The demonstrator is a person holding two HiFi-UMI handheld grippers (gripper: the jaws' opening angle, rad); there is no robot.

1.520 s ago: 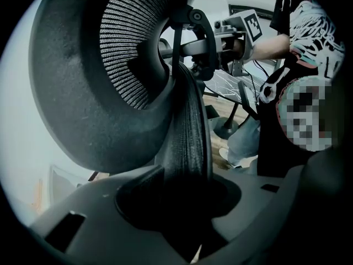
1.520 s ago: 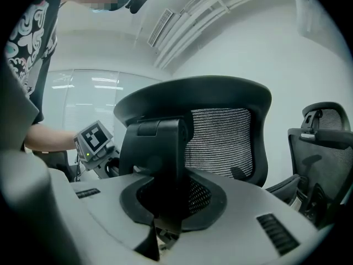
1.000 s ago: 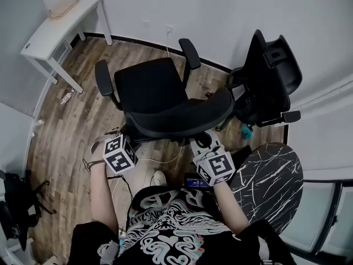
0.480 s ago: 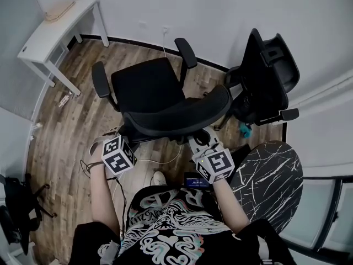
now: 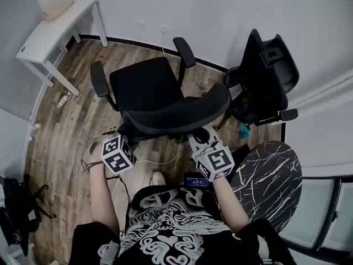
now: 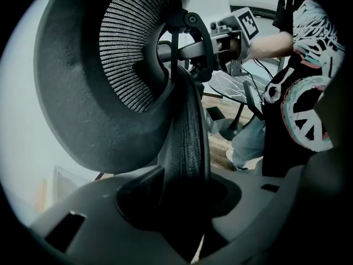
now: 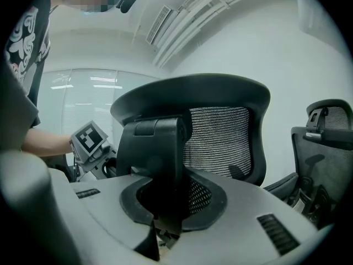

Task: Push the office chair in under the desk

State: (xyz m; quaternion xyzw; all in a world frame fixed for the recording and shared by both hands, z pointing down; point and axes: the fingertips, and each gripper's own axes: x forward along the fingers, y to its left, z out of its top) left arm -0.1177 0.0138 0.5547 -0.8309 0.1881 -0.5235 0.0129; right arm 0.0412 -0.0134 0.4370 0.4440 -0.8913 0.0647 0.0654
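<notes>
A black office chair (image 5: pixel 144 84) stands mid-floor, its seat turned toward the white desk (image 5: pixel 55 24) at the far left. Its curved mesh backrest (image 5: pixel 176 115) faces me. My left gripper (image 5: pixel 128 137) is shut on the left edge of the backrest (image 6: pixel 185 142), which fills the gap between its jaws. My right gripper (image 5: pixel 201 138) is shut on the black bracket (image 7: pixel 157 159) at the rear of the backrest. Each gripper's marker cube shows in the other's view: the right gripper's cube (image 6: pixel 242 25) and the left gripper's cube (image 7: pixel 88 139).
A second black chair (image 5: pixel 267 79) stands close on the right by the wall. A round dark marble table (image 5: pixel 267 175) is at my right side. Cables (image 5: pixel 160 162) lie on the wood floor under the chair. A white wall runs along the back.
The whole view has drifted slightly left. The chair and both grippers keep the same relation, and neither grip has changed.
</notes>
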